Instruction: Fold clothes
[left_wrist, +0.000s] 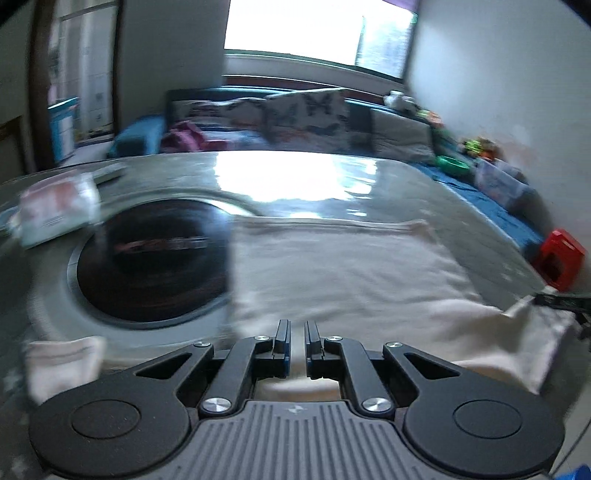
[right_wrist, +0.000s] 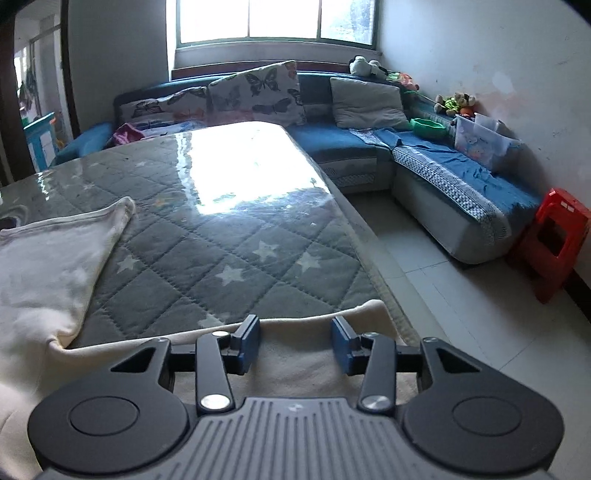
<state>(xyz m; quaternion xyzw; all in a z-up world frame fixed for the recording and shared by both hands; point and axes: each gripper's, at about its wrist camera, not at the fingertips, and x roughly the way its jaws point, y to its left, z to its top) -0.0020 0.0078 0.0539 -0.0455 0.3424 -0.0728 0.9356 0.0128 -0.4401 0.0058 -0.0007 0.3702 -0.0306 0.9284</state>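
A cream-white garment (left_wrist: 332, 273) lies spread on the grey quilted table cover (right_wrist: 229, 236). In the left wrist view my left gripper (left_wrist: 296, 332) hovers over the garment's near edge, its jaws almost closed with a narrow gap and nothing clearly between them. In the right wrist view the garment (right_wrist: 48, 273) lies to the left, and one sleeve or hem (right_wrist: 295, 354) runs under my right gripper (right_wrist: 295, 332), which is open above it at the table's near right corner. The other gripper's tip (left_wrist: 561, 301) shows at the right edge of the left wrist view.
A dark round inset (left_wrist: 155, 258) and a white packet (left_wrist: 55, 210) are on the table's left. A blue corner sofa (right_wrist: 424, 155) with cushions and a red stool (right_wrist: 550, 243) stand beyond, with tiled floor (right_wrist: 461, 317) to the right.
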